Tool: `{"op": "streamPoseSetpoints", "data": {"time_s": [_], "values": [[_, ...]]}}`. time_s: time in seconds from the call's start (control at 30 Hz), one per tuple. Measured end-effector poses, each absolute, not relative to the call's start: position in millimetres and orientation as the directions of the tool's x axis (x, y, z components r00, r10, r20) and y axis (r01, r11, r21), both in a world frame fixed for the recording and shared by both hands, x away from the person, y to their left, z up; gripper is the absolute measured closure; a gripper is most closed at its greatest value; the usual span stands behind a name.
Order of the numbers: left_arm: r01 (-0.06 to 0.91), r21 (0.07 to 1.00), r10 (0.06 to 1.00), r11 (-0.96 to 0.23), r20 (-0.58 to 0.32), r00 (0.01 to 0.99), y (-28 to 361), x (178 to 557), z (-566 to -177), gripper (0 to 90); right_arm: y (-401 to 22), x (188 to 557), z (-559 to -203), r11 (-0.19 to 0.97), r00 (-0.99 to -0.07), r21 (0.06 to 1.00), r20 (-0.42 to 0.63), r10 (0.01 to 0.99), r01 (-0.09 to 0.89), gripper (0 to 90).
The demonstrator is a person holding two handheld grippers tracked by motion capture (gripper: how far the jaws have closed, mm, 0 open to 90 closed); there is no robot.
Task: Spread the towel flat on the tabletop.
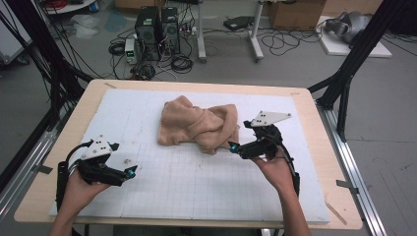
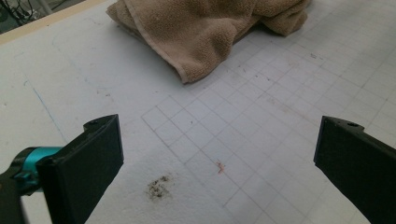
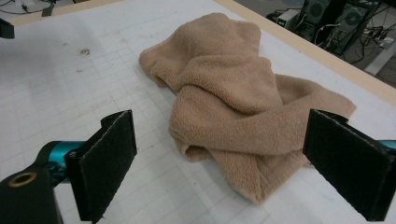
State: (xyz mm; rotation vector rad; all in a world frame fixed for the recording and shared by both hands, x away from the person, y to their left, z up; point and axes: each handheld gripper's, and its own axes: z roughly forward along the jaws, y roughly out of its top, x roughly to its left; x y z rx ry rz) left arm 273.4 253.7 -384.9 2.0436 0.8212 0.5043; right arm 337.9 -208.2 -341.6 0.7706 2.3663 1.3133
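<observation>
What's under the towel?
The crumpled towel lies on the white gridded mat, which shows all around it. Whatever may be beneath its folds is covered, so that cannot be seen.

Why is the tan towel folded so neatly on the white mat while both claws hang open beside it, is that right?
Not quite: the towel is not folded neatly but lies crumpled in a twisted heap, as the right gripper view shows. The rest holds: it lies on the white mat, and the left claw and right claw are both open.

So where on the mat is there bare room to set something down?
Bare: the gridded mat between the left gripper and right gripper, plus the strip left of the towel. Crowded: the towel's near right corner, where the right gripper's open jaws sit.
</observation>
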Motion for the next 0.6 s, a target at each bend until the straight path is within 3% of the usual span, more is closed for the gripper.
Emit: {"op": "streamPoseSetpoints", "data": {"time_s": [0.47,0.53,0.6], "values": [[0.369,0.827,0.706,-0.423,0.046,0.707,251,275,-388,1.8,-171,370,-348,0.448,-0.82,0.835,0.007,0.572,0.319,9.6],[0.371,0.827,0.708,-0.423,0.046,0.705,251,275,-388,1.8,-167,374,-352,0.456,-0.826,0.828,0.016,0.563,0.327,16.8],[0.374,0.828,0.713,-0.418,0.044,0.7,252,275,-388,1.8,-162,378,-356,0.469,-0.827,0.819,0.013,0.562,0.331,17.0]]}}
